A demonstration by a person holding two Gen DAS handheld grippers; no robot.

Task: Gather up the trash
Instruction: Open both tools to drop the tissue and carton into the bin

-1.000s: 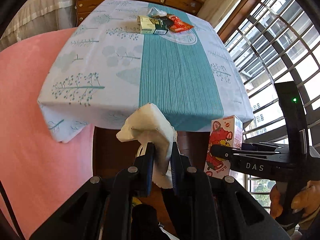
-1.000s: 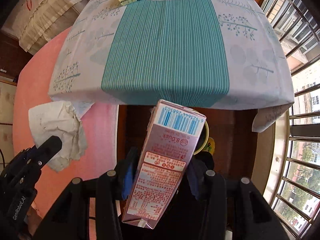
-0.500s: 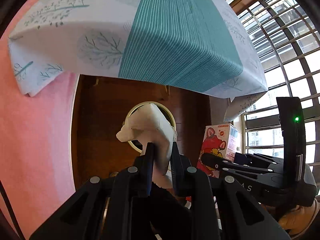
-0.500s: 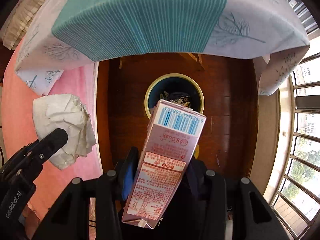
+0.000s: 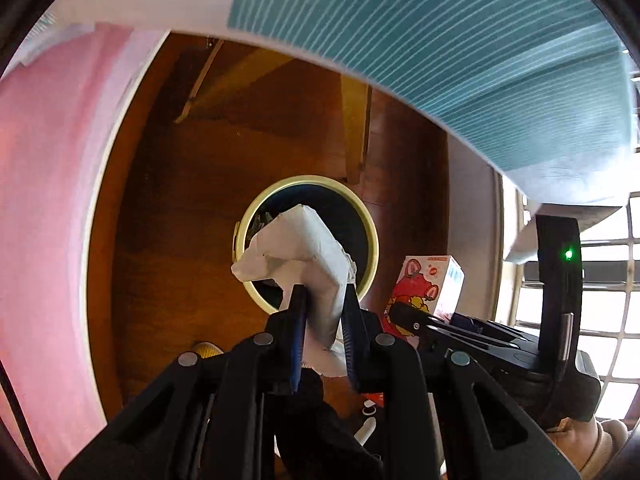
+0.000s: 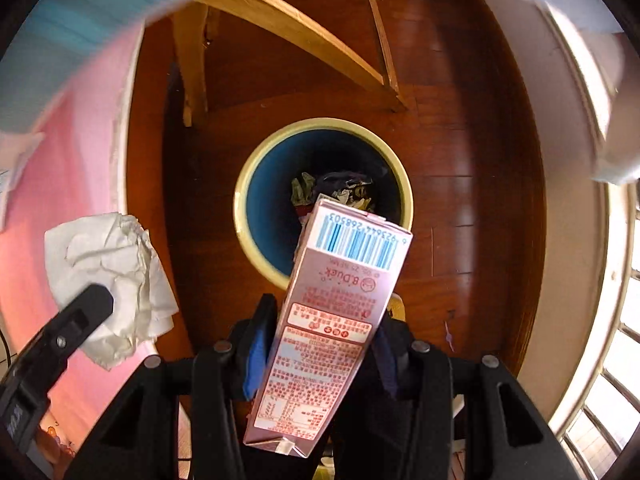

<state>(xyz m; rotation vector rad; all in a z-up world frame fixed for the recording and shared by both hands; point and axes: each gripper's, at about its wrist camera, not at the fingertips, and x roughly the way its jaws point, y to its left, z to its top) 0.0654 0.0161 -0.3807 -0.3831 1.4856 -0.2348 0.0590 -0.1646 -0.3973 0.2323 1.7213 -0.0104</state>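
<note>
My left gripper [image 5: 322, 300] points down with a crumpled white tissue [image 5: 296, 240] between its jaws; the jaws are opening slightly, but the pads still pinch it. The tissue hangs over a round bin with a cream rim [image 5: 372, 248] and blue inside. My right gripper [image 6: 324, 312] is shut on a pink drink carton [image 6: 340, 280], barcode end forward, over the near edge of the same bin [image 6: 248, 184]. The carton [image 5: 424, 280] also shows at the right of the left wrist view. The tissue [image 6: 108, 264] shows at the left of the right wrist view.
Crumpled wrappers [image 6: 340, 192] lie in the bin. It stands on a dark wooden floor [image 6: 480, 160] beside the table's wooden legs [image 6: 280, 20]. The teal striped tablecloth [image 5: 440, 40] overhangs above. A pink cloth [image 5: 48, 200] lies left, a barred window [image 5: 600, 320] right.
Both grippers have come down from above the tabletop to below its edge. The bin has come into view and grown larger. Tissue and carton remain in the jaws.
</note>
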